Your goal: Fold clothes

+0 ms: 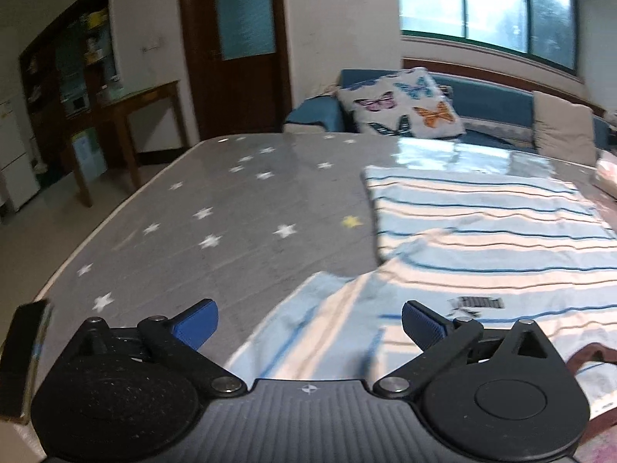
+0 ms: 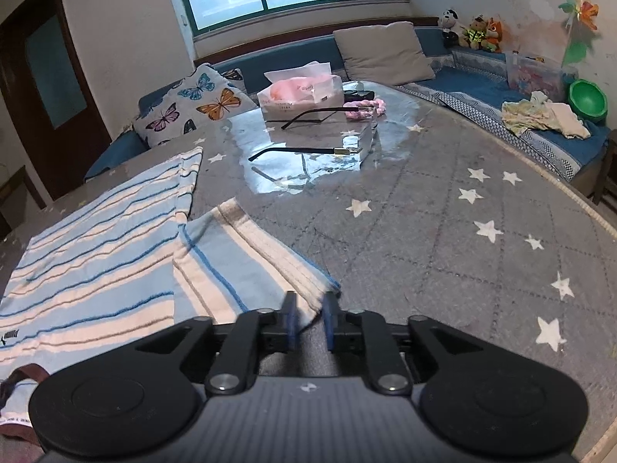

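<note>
1. Striped shirt (image 1: pixel 482 231) lies flat on the grey star-print table cover (image 1: pixel 216 208); one sleeve (image 2: pixel 246 262) is spread to the side.
2. Left gripper (image 1: pixel 308 326): jaws spread wide, nothing between them, hovering above the shirt's near edge.
3. Right gripper (image 2: pixel 310 324): jaws narrow, pads pinching the sleeve's cuff corner.
4. Tissue box (image 2: pixel 300 92) and glasses (image 2: pixel 308 150) sit farther back on the table, well apart from the shirt.
</note>
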`<action>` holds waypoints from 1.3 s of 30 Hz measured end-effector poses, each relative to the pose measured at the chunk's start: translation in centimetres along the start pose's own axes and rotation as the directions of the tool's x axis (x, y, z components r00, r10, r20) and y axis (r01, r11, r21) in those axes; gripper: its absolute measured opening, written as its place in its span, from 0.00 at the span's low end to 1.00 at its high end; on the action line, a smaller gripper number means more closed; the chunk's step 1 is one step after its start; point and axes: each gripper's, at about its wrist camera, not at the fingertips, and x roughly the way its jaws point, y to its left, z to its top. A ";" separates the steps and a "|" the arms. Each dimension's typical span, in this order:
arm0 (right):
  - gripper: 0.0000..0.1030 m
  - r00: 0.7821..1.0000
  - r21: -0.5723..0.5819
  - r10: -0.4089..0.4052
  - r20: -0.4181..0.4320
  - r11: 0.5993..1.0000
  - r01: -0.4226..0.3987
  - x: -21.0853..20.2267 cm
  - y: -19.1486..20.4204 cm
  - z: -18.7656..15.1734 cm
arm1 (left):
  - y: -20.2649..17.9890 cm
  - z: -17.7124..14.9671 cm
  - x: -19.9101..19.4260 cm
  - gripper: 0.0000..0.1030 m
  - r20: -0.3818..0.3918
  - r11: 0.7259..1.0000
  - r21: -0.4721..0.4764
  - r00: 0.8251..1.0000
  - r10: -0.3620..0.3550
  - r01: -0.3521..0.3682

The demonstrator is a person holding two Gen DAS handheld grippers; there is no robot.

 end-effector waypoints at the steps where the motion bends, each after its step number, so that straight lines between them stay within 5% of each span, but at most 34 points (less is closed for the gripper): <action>1: 0.17 1.000 0.002 -0.004 0.002 1.000 0.004 0.1 0.0 0.0 | -0.6 0.2 0.0 1.00 0.001 1.000 0.009 1.000 -0.014 0.014; 4: 0.16 1.000 0.011 0.002 0.007 1.000 -0.002 0.3 0.0 -0.1 | -2.4 0.6 0.3 1.00 -0.002 0.998 0.032 0.999 -0.054 0.054; 6: 0.05 1.000 0.016 0.006 0.012 1.000 -0.006 0.3 0.0 -0.2 | -3.8 0.7 0.4 1.00 -0.007 0.995 0.051 0.997 -0.082 0.082; 11: 0.04 0.999 0.029 0.028 0.037 0.999 -0.030 -0.7 0.2 -0.1 | -7.5 1.0 0.8 1.00 -0.025 0.983 0.101 0.989 -0.149 0.150; 19: 0.03 0.981 -0.043 0.176 0.082 0.984 -0.173 -3.7 3.3 1.0 | -12.5 0.1 1.1 1.00 -0.065 0.956 0.169 0.970 -0.233 0.241; 26: 0.03 0.957 -0.132 0.280 0.080 0.954 -0.268 -4.2 7.7 1.4 | -12.8 -0.8 1.2 1.00 -0.085 0.953 0.165 0.966 -0.244 0.255; 39: 0.21 0.999 -0.036 0.002 0.044 0.999 -0.001 -0.7 1.9 0.2 | -12.7 -1.1 1.5 1.00 -0.109 0.954 0.156 0.965 -0.240 0.255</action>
